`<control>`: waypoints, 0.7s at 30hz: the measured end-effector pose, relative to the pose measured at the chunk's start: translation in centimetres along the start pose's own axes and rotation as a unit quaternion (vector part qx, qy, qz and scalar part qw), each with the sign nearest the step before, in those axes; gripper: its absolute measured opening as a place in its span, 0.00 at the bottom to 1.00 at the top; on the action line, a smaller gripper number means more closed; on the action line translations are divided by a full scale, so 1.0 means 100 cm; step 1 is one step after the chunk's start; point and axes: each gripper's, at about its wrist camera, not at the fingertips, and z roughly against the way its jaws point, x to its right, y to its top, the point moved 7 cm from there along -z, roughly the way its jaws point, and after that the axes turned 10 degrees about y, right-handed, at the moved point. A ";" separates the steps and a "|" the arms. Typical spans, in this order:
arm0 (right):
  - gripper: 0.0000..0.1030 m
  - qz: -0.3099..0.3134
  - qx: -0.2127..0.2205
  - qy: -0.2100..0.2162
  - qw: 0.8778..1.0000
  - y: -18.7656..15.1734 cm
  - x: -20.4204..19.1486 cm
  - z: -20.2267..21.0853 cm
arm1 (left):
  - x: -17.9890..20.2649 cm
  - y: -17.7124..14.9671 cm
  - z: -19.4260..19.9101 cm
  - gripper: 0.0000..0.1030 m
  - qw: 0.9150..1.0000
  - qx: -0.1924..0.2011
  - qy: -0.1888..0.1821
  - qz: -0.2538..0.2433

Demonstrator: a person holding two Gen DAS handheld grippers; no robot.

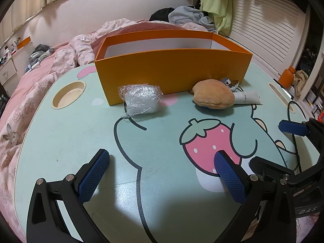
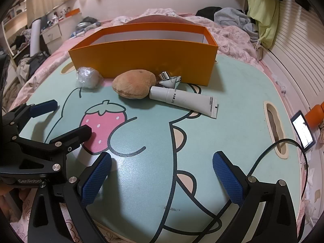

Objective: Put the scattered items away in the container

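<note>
Mint table (image 1: pixel 60 141), both grippers tilted down, spread

orange box (image 1: pixel 172 68), white tube (image 2: pixel 186 100)

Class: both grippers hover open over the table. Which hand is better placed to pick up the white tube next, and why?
Right. The white tube lies ahead of the right gripper, while from the left gripper it sits far to the right, behind the plush toy.
</note>
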 end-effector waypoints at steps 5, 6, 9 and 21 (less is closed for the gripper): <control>0.97 0.000 0.000 0.000 1.000 0.000 0.000 0.000 | 0.000 0.000 0.000 1.00 1.000 0.000 0.000 0.000; 0.97 0.000 0.000 0.000 1.000 0.000 0.000 0.000 | 0.000 0.000 0.000 1.00 1.000 0.000 0.000 0.000; 0.97 0.000 0.000 0.000 1.000 0.000 -0.001 0.000 | 0.000 0.000 0.000 1.00 1.000 0.000 0.000 0.000; 0.97 0.000 0.001 0.000 1.000 0.000 -0.002 0.000 | 0.001 -0.001 0.000 1.00 1.000 0.000 0.001 0.001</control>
